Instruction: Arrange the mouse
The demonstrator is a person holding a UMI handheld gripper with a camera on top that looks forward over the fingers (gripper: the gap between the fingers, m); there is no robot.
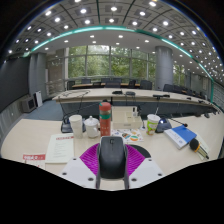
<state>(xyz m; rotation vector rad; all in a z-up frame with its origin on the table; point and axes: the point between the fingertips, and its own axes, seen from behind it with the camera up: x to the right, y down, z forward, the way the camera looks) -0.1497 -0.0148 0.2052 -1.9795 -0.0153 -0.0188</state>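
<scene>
A black computer mouse [111, 156] sits lengthwise between my gripper's [111, 148] two fingers. The purple pads [90, 158] press against both of its sides with no gap showing, so the gripper is shut on it. The mouse's nose points forward over the pale table [30, 140], and its rear end is hidden low between the fingers. I cannot tell whether the mouse rests on the table or is lifted off it.
Beyond the fingers stand a red can [105, 118], a white cup [76, 124], a white mug [92, 126] and a green cup [152, 123]. A white sheet [60, 149] lies to the left and a blue book [181, 136] to the right. Office desks and windows fill the background.
</scene>
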